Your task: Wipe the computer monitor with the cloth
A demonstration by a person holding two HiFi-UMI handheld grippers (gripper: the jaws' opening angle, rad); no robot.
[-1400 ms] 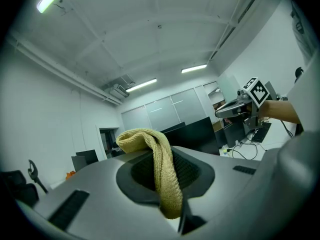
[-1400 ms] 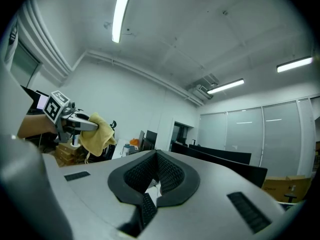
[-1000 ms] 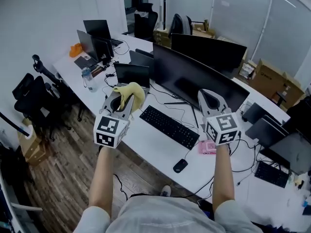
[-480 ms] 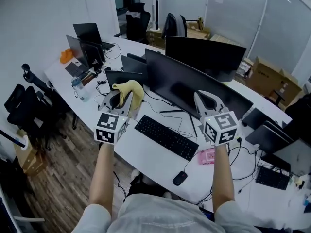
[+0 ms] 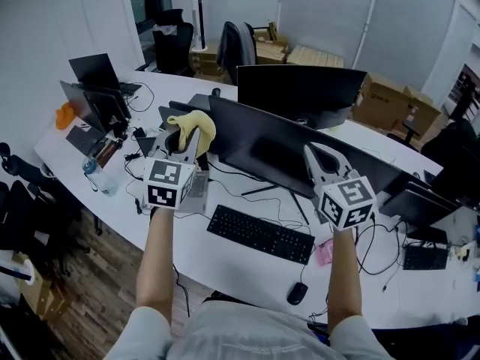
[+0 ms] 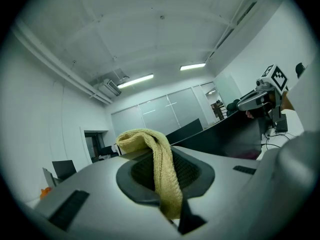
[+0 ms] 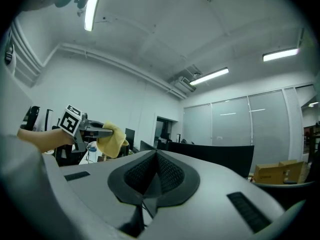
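A long black curved monitor (image 5: 300, 152) stands across the middle of the white desk (image 5: 225, 257). My left gripper (image 5: 186, 137) is shut on a yellow cloth (image 5: 193, 127), which drapes over the jaw tips (image 6: 157, 169); it hangs in front of the monitor's left end. My right gripper (image 5: 321, 157) is shut and empty, raised before the monitor's right half. In the right gripper view the left gripper with the cloth (image 7: 112, 140) shows at left. The left gripper view shows the right gripper (image 6: 260, 99) beside the monitor (image 6: 225, 136).
A black keyboard (image 5: 260, 233), a mouse (image 5: 297, 293) and a pink item (image 5: 324, 252) lie on the desk below the monitor. A second monitor (image 5: 300, 92) stands behind. Laptops (image 5: 101, 100) and a water bottle (image 5: 96, 175) sit at left. Cables trail right.
The view has shifted: both grippers now sit higher against the monitor, the left one with the cloth nearer its left end. Both stay shut.
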